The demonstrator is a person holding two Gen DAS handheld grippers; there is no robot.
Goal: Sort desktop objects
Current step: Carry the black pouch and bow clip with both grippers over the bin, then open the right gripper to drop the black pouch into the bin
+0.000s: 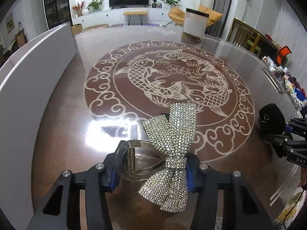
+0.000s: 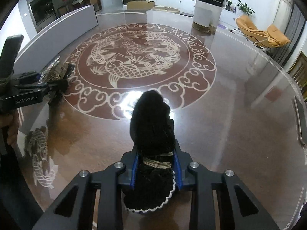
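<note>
My left gripper is shut on a hair clip: a clear plastic claw with a spring, topped by a silver rhinestone bow. The bow sticks out ahead of and behind the fingers, just above the table. My right gripper is shut on a black fuzzy hair bow, bound with a beige band and edged in white at its near end. In the left wrist view the right gripper shows at the right edge with the black bow. In the right wrist view the left gripper and the rhinestone bow show at the left.
The round glass-topped table bears a red fish medallion. A white cylinder with a black lid stands at the far edge. A white curved panel runs along the left side. A hand holds the left gripper.
</note>
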